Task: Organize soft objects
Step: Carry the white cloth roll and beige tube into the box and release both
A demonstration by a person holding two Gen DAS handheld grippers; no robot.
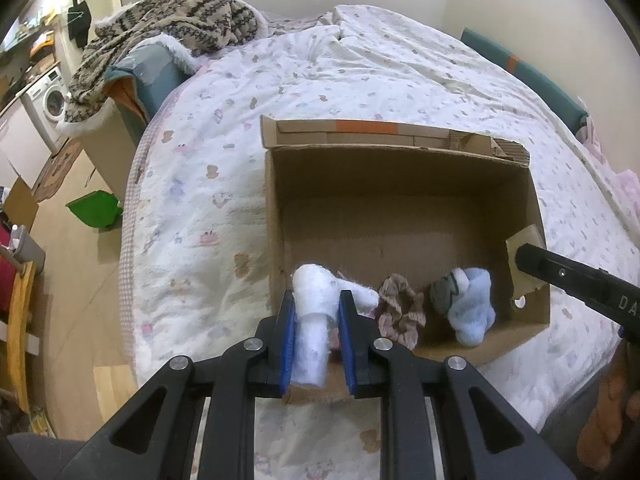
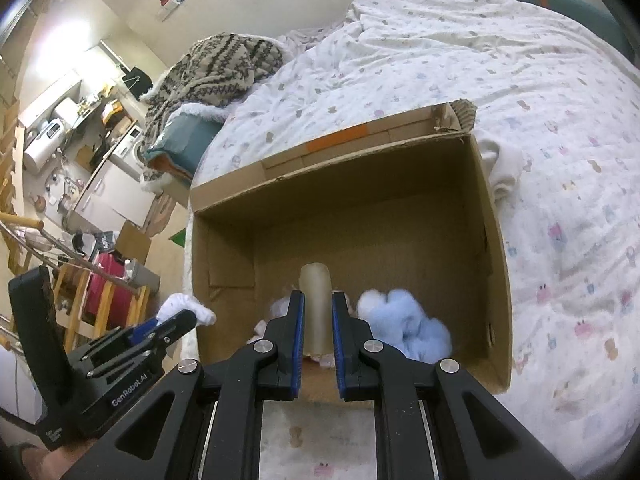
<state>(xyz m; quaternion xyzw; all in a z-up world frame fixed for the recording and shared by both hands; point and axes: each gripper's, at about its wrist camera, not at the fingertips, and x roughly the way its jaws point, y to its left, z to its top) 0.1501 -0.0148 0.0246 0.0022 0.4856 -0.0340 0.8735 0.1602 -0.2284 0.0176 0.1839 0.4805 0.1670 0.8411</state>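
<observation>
An open cardboard box (image 1: 400, 168) lies on the bed; it also shows in the right wrist view (image 2: 492, 240). Inside its near end lie a brown scrunchie (image 1: 400, 312) and a light blue fluffy sock (image 1: 472, 312), also seen in the right wrist view (image 2: 404, 324). My left gripper (image 1: 316, 300) is shut on a white fluffy sock (image 1: 312, 320) over the box's near left corner. It shows from the right wrist view (image 2: 180, 320) too. My right gripper (image 2: 316, 300) is shut on a beige rolled sock (image 2: 316, 308) above the box's near end.
The bed has a white patterned quilt (image 1: 360, 72). A knitted patterned blanket (image 1: 168, 20) is heaped at the far left over a teal headboard. A cream cloth (image 2: 500, 164) lies beside the box's right wall. A green dustpan (image 1: 96, 210) and furniture stand on the floor to the left.
</observation>
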